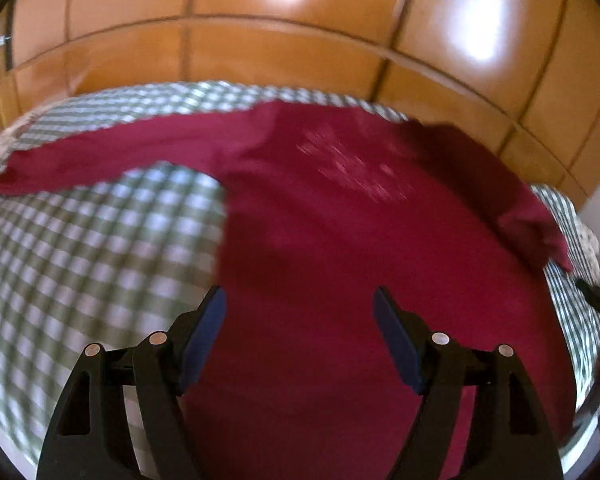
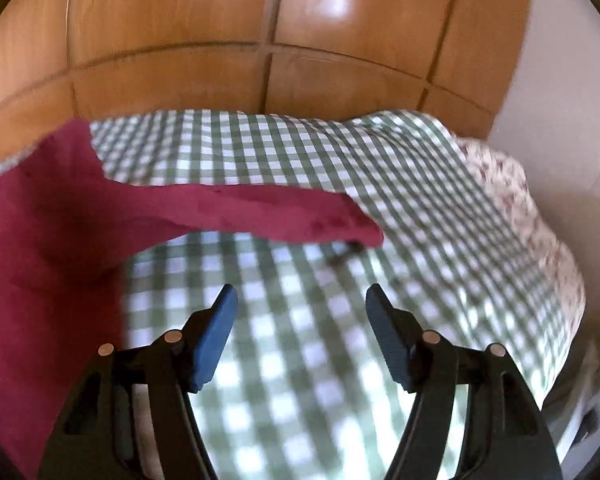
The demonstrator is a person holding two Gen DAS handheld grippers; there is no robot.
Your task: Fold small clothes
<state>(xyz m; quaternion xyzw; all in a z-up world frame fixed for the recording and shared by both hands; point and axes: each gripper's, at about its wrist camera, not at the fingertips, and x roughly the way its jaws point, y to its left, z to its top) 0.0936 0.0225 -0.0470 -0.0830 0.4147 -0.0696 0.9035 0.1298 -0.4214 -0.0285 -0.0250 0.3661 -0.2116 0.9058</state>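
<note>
Sleeves of the dark red shirt point(image 1: 320, 208) stretched out to both sides on the bed point(image 1: 80, 248), so its long line ran left to right across the checked cover. The left sleeve point(image 1: 100, 156) reached far out to the left. The body of the shirt lay flat, right under and in front of the left tool point(image 1: 298, 300). That tool's blue pads were spread wide with nothing between them, just above the red cloth. It was the nearer one to the shirt's body.

The right sleeve point(image 2: 280, 212) lay ahead of the right tool point(image 2: 302, 300), pointing off to the right, with its cuff near a small dark mark on the cover. This tool was also spread open and empty, over bare checked cover point(image 2: 300, 360), with the shirt's body off to its left.

A flowered sheet point(image 2: 520, 208) showed at the bed's right edge. Shiny wooden cupboard doors point(image 2: 180, 40) stood behind the bed, beside a pale wall point(image 2: 560, 100).
</note>
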